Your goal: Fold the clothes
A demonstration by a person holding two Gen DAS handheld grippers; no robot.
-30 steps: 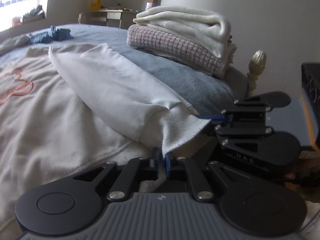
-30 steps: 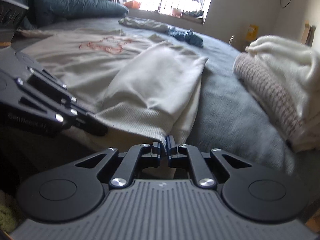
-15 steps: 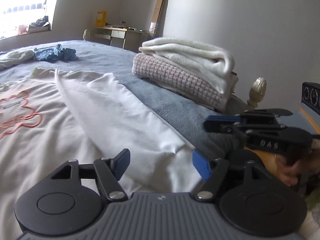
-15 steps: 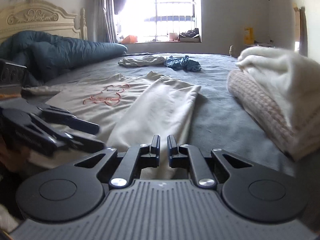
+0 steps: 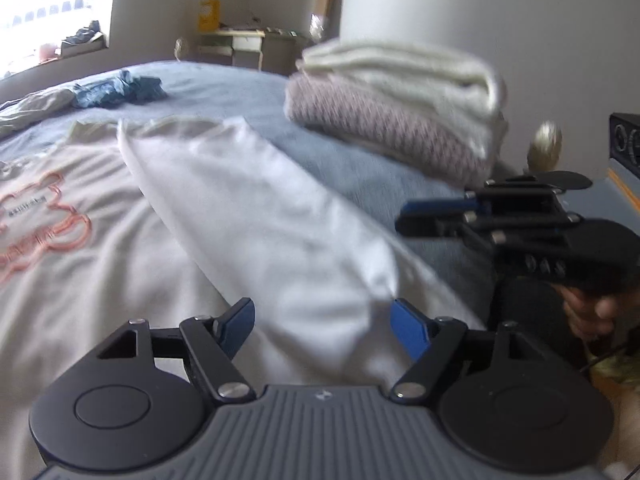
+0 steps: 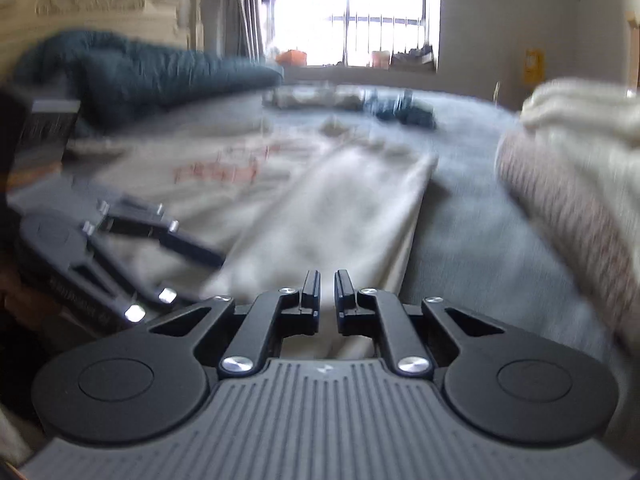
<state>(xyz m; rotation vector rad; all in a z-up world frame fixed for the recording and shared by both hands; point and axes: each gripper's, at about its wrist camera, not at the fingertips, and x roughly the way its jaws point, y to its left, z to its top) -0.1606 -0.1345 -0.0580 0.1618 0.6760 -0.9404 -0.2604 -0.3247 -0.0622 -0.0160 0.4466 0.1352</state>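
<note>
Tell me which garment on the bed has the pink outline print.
The cream sweatshirt spread flat under the left claw, one sleeve folded across it. The stacked white and pink knits and the crumpled blue garment show no print.

Soft matt cream cotton on the sweatshirt (image 5: 248, 216), outline motif (image 5: 44, 224) stitched in coral thread. Fluffy white towel (image 5: 404, 72) over a coarse-knit pink blanket (image 5: 384, 128). Left gripper (image 5: 324, 324) matt black plastic, blue pads, shiny metal screws.

The right gripper (image 6: 327, 292) is nearly closed with nothing between its fingers (image 6: 310, 290). Ahead of them lies a cream shirt (image 6: 328, 200), its sleeve folded over. Left gripper (image 6: 168, 248) sits to their left, folded stack (image 6: 580, 184) to their right.
</note>
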